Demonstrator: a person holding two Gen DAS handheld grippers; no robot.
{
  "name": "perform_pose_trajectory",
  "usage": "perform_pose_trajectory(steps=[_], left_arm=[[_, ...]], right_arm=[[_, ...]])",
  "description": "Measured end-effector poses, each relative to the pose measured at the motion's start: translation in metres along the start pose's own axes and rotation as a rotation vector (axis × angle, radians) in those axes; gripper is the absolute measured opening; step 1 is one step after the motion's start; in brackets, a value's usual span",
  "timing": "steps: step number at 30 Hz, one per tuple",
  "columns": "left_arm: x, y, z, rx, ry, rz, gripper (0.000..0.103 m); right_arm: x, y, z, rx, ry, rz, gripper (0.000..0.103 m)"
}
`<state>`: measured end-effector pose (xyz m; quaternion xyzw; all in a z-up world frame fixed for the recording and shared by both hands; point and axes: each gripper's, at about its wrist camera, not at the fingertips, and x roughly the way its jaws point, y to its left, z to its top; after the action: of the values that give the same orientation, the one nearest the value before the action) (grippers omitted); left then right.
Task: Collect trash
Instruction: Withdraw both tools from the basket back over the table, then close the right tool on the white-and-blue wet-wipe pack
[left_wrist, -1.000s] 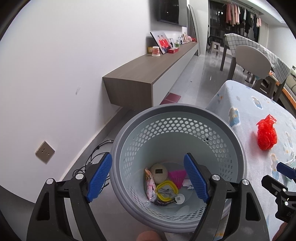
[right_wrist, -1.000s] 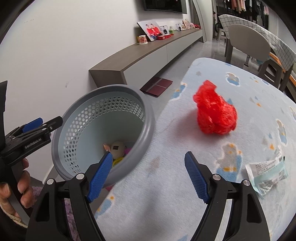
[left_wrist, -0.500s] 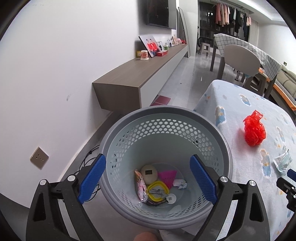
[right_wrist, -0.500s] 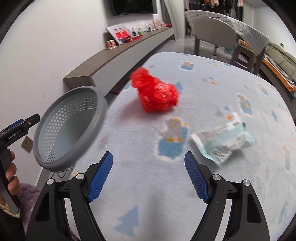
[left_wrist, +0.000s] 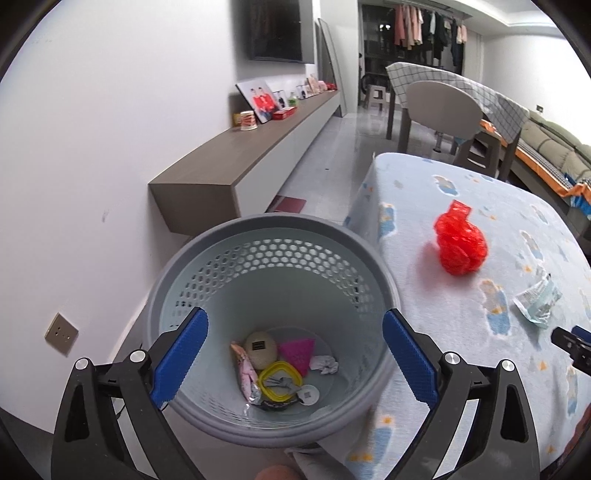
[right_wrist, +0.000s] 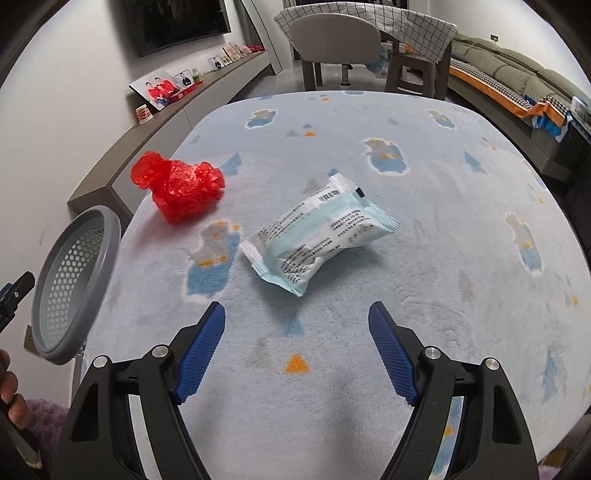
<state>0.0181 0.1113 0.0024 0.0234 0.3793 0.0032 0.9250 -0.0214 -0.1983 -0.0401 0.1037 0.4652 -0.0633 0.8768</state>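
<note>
A grey perforated waste basket (left_wrist: 207, 417) (right_wrist: 55, 347) stands beside the table, with several bits of trash at its bottom. My left gripper (left_wrist: 295, 354) hovers over the basket mouth; its jaws are opening, with nothing between them. On the blue patterned tablecloth (right_wrist: 406, 229) lie a crumpled red plastic bag (right_wrist: 179, 188) (left_wrist: 460, 240) and a white and pale-green wrapper (right_wrist: 317, 236) (left_wrist: 537, 304). My right gripper (right_wrist: 295, 347) is open above the cloth, just short of the wrapper, holding nothing.
A long low wooden cabinet (left_wrist: 236, 162) runs along the white wall, bearing photo frames and small items. A grey chair (right_wrist: 334, 40) and a checkered-cloth table stand beyond. A sofa (right_wrist: 517, 74) lies at the right. A hand (right_wrist: 9, 395) shows at the left edge.
My right gripper swung rightward from the basket's edge across the table; the wrapper now lies ahead of it. My left gripper's jaws spread wider and it drew back a little over the basket.
</note>
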Motion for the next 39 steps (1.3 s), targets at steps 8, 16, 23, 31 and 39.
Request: perform_pose_trajectory(steps=[8,16,23,31,39], left_arm=[[-0.002,-0.036,-0.007,0.071,-0.003,-0.057,0.094],[0.0,-0.047,-0.012,0.095,0.006,-0.069,0.094],[0.002,-0.045,-0.011,0.076,0.02,-0.088,0.094],[0.004,-0.047,-0.012,0.083,0.025,-0.085,0.094],[0.006,-0.048,-0.013,0.088,0.029,-0.07,0.094]], right_arm=[[0.031,-0.007,0.015,0.022,0.011,-0.053,0.077],[0.038,-0.033,0.016,0.069,0.019,-0.144,0.077],[0.019,-0.058,0.017,0.128,-0.011,-0.111,0.077],[-0.004,-0.026,0.021,-0.042,-0.02,-0.005,0.077],[0.006,0.003,0.026,-0.253,0.097,0.163,0.077]])
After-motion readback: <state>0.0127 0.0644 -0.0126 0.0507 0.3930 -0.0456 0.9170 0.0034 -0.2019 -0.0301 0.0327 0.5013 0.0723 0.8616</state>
